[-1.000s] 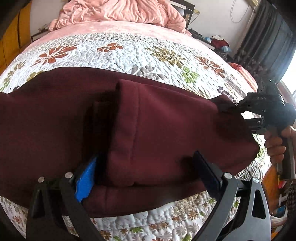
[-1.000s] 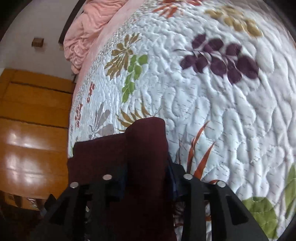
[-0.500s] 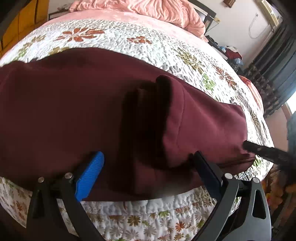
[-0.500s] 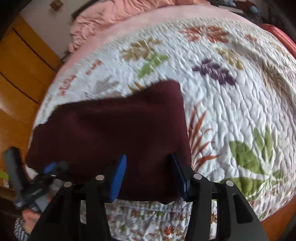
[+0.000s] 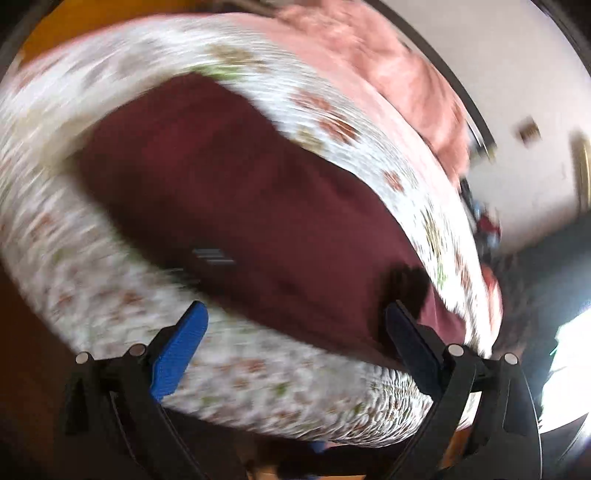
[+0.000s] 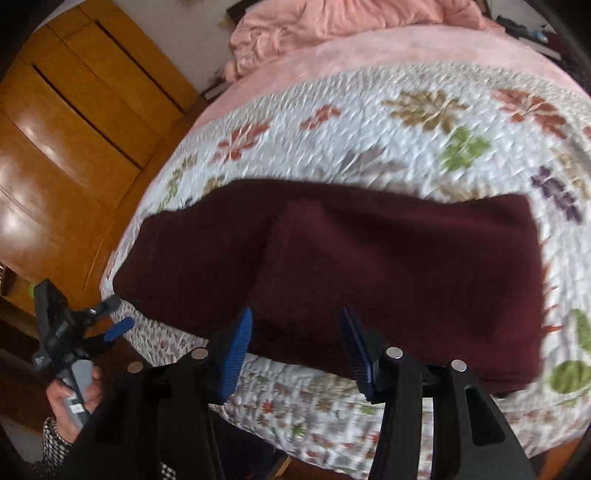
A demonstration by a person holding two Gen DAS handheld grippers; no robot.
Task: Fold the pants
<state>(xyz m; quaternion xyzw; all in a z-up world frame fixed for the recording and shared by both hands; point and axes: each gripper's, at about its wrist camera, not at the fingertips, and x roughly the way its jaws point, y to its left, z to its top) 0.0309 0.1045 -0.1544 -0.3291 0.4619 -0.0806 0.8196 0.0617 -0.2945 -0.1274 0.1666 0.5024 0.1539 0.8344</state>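
The maroon pants lie folded in a long band across the floral quilt, near the bed's front edge. My right gripper hovers just before that edge, open, its blue pads apart with nothing pressed between them. My left gripper shows at the pants' left end, off the bed's corner, open and held by a hand. The left wrist view is blurred: the pants lie beyond the left gripper, whose fingers stand wide apart and empty.
A crumpled pink blanket is heaped at the head of the bed. A wooden wardrobe stands close along the bed's left side. The quilt hangs over the front edge below my fingers. Dark curtains hang at the far right.
Both grippers have let go of the pants and pulled back from the bed. The left one swung toward the pants' left end and rolled. The pants now lie flat.
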